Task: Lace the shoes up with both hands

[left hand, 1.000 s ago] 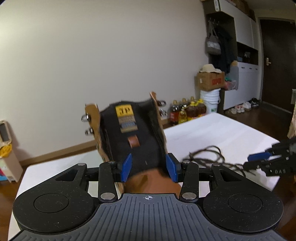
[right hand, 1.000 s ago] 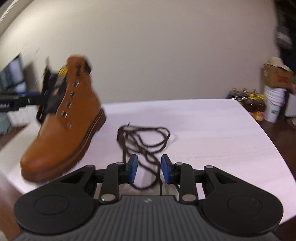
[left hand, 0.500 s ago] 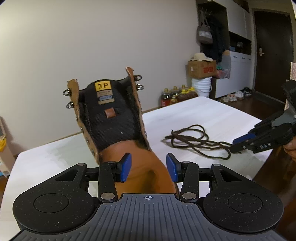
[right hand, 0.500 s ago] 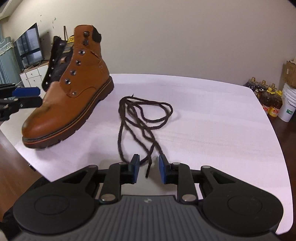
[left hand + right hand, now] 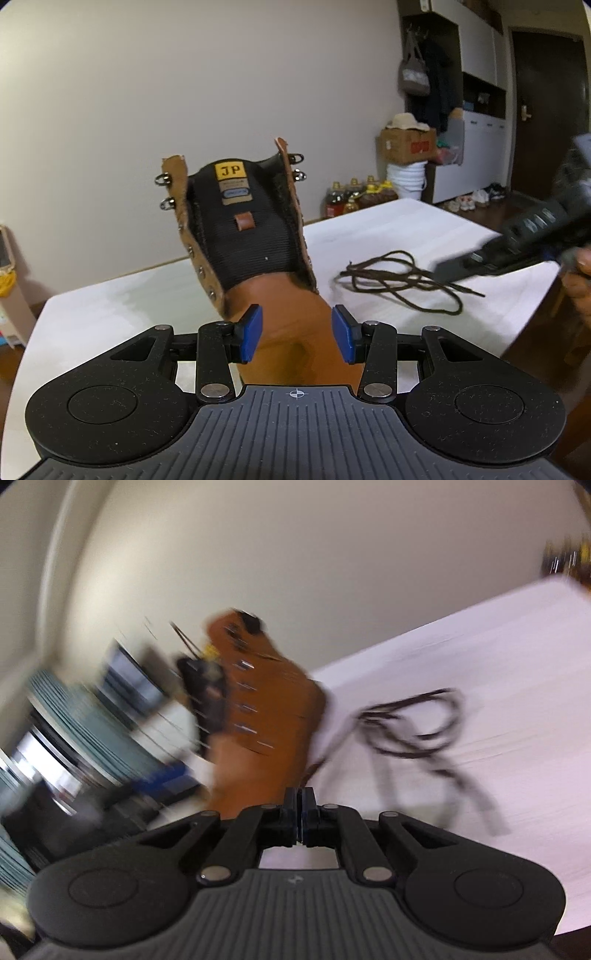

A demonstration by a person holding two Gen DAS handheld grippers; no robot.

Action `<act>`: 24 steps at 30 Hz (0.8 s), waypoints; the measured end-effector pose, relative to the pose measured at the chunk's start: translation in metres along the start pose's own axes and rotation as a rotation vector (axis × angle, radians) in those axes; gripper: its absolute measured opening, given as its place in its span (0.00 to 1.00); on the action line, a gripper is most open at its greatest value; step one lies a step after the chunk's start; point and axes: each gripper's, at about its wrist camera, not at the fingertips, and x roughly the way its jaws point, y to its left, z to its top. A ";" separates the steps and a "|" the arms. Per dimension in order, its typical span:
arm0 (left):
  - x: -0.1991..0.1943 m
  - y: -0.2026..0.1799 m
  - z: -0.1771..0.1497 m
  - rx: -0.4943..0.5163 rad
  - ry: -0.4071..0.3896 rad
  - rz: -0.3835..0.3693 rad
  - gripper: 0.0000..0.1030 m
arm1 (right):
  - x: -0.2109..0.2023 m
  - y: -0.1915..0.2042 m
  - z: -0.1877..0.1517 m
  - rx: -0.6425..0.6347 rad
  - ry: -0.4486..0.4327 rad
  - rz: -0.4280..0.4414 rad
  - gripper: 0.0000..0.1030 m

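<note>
Standing on a white table (image 5: 388,229), the boot (image 5: 255,236) faces a beige wall (image 5: 184,92).

**Two wrist cameras, one shared table**

The left wrist view looks level along its gripper (image 5: 296,334), very close behind the boot's (image 5: 255,236) toe, facing the far wall. The right wrist view is tilted and blurred, looking from the table's (image 5: 517,672) near edge across it. Both views share the boot, the lace (image 5: 402,280) and the white tabletop.
</note>
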 end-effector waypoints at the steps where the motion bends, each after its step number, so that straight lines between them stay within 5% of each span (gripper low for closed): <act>1: -0.003 0.002 -0.001 -0.002 -0.001 -0.008 0.44 | 0.006 0.000 0.000 0.032 -0.005 0.026 0.03; 10: -0.010 -0.002 -0.010 0.026 -0.003 -0.074 0.44 | 0.072 -0.001 -0.010 0.220 0.064 0.157 0.03; 21: 0.007 -0.008 -0.015 0.005 -0.007 -0.071 0.44 | 0.088 0.009 -0.020 0.262 0.106 0.167 0.07; 24: 0.010 -0.008 -0.015 0.024 0.003 -0.047 0.33 | 0.090 0.008 -0.021 0.272 0.121 0.174 0.07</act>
